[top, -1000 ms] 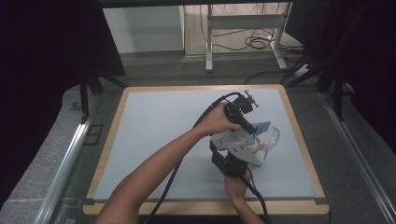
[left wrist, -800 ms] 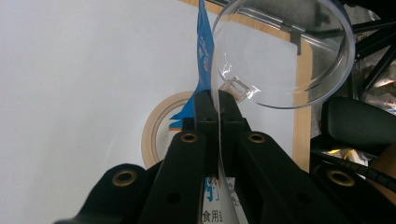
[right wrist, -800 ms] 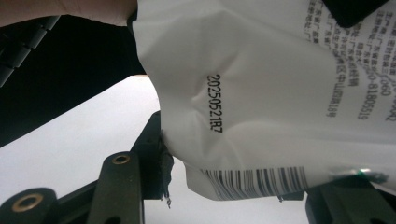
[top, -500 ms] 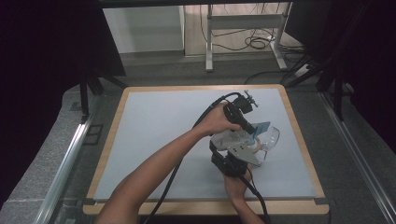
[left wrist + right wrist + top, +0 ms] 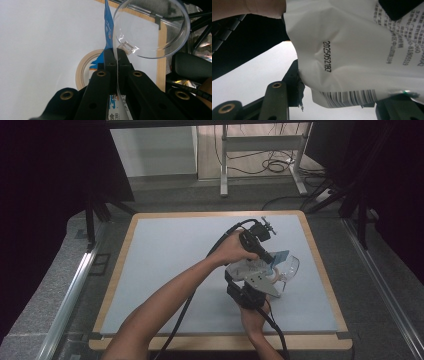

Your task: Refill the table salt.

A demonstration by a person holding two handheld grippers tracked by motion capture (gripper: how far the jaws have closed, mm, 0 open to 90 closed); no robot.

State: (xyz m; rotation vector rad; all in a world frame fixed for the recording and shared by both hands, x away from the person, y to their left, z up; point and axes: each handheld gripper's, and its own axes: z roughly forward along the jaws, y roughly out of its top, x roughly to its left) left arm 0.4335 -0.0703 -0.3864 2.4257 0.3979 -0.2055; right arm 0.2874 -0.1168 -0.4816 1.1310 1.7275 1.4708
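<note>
While the left gripper [image 5: 116, 56] is reaching in across the pale table mat [image 5: 165, 260], its two black fingers [image 5: 108, 60] are pressing tightly together on the thin edge of a blue and white packet [image 5: 108, 32], which is rising straight up from between the pads and running back down under them, printed side toward the camera. Just to the left of those fingers and below them, a roll of tan tape [image 5: 83, 67] is lying flat on the mat, partly hidden behind the packet and the gripper's own arms. Just to the right of the fingertips, a clear round plastic lid [image 5: 152, 27] is standing nearly against the packet, its small tab sitting beside the right pad and crowding that side. Beyond it, the wooden border of the table [image 5: 162, 50] is showing through the plastic. Farther right, in the high view, the right gripper [image 5: 260, 285] is coming up from the near edge beneath the left one, with its grey plate covering part of the packet. In the right gripper view its fingers [image 5: 295, 82] are standing partly spread, gripping the crumpled white back of the same packet between them, barcode and date stamp facing the lens; the bag is blocking most of what lies past the pads.
</note>
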